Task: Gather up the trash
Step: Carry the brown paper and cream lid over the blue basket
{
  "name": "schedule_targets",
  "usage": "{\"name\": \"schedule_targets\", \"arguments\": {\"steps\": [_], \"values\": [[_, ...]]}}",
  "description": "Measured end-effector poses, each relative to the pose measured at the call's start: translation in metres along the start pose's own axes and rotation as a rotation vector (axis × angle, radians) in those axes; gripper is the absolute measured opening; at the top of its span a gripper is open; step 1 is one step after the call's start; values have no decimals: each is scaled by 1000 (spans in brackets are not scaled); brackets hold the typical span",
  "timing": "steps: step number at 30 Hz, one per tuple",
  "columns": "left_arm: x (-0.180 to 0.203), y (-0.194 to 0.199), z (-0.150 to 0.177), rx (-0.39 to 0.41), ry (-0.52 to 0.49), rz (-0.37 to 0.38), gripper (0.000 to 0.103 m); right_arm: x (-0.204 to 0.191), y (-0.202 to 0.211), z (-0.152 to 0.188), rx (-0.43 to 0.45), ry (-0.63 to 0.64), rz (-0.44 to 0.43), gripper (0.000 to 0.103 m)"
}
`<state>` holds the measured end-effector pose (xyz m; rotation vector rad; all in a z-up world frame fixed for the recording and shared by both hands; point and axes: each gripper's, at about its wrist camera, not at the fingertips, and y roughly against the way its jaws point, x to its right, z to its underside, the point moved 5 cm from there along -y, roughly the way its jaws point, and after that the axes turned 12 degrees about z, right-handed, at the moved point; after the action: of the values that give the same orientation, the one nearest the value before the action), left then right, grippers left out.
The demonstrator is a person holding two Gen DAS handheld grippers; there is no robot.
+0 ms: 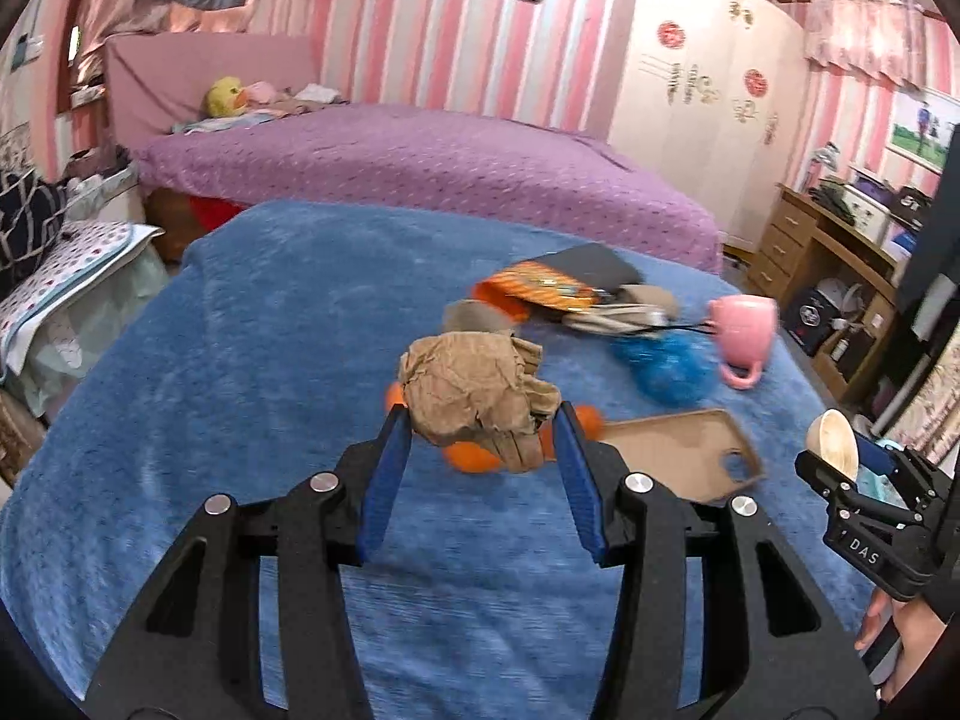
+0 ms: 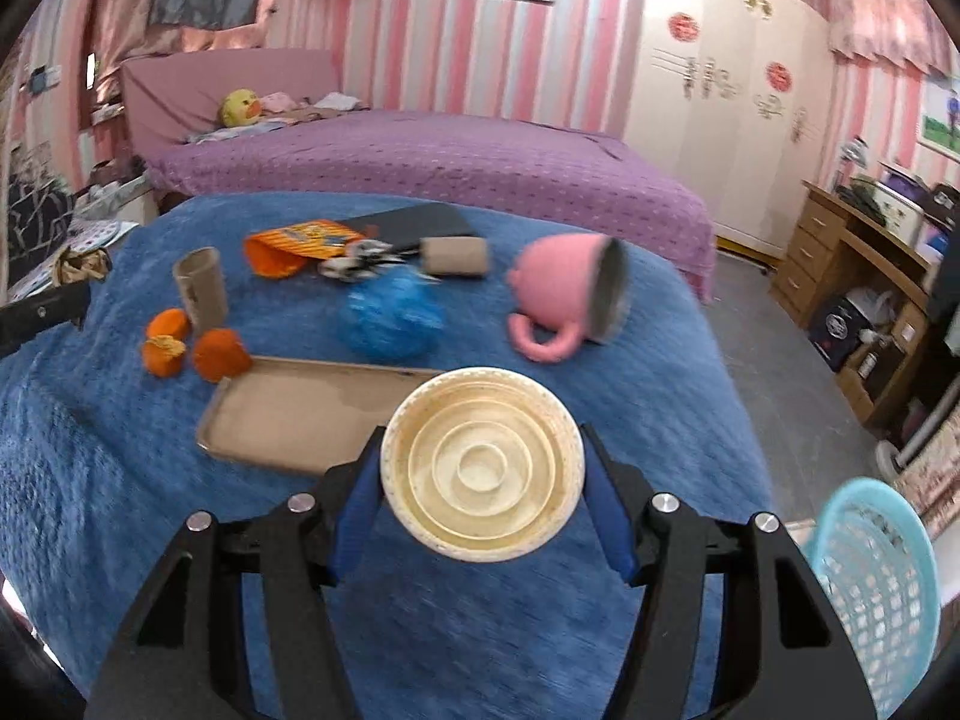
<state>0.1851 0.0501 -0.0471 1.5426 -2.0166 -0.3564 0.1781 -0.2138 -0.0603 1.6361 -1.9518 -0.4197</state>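
Observation:
My left gripper (image 1: 480, 423) is shut on a crumpled ball of brown paper (image 1: 474, 396), held above the blue blanket (image 1: 240, 360). Orange peels (image 1: 471, 459) lie just beneath it. My right gripper (image 2: 483, 462) is shut on a cream paper bowl (image 2: 483, 471), whose ringed bottom faces the camera. In the left wrist view that bowl (image 1: 831, 444) shows at the right edge. A light blue mesh basket (image 2: 870, 594) stands on the floor at the lower right.
On the blanket lie orange peels (image 2: 198, 351), an upright cardboard tube (image 2: 201, 291), a lying tube (image 2: 453, 255), an orange snack bag (image 2: 300, 243), a blue mesh ball (image 2: 390, 315), a tipped pink mug (image 2: 564, 294) and a brown tray (image 2: 300, 414). A purple bed (image 2: 450, 162) stands behind.

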Motion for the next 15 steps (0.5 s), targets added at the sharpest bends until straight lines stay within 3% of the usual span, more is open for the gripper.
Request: {"name": "schedule_targets", "arguments": {"steps": [6,15], "values": [[43,-10,11,-23,-48,43,48,42,1,13,-3,-72,41,61],[70,-26,29,-62,-78,64,48,71,-5,20,-2,-110,64,61]]}}
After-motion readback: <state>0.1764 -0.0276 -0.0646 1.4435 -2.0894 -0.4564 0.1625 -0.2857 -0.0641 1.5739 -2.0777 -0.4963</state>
